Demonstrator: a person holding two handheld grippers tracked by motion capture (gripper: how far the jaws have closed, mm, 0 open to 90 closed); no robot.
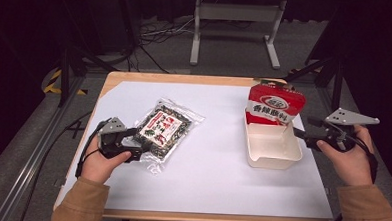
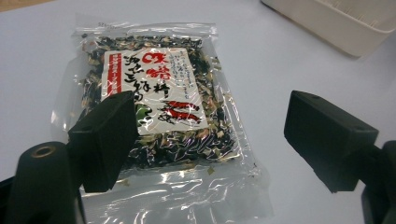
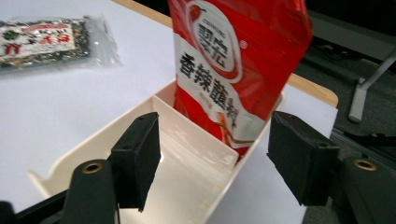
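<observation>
Seaweed packet point(image 1: 164, 129) left of tray point(image 1: 272, 156)

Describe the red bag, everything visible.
The red bag is a glossy plastic pouch with a white band of dark printed characters and a round logo above it. It stands nearly upright, leaning slightly, its bottom tucked into the narrow far compartment of the cream tray, behind the divider. Its top rises well above the rim. The right gripper sits beside the tray, jaws open, not touching it.

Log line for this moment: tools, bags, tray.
left tool: open over seaweed bag | right tool: open, empty | red pouch: upright in tray's far compartment | tray: near compartment empty
</observation>
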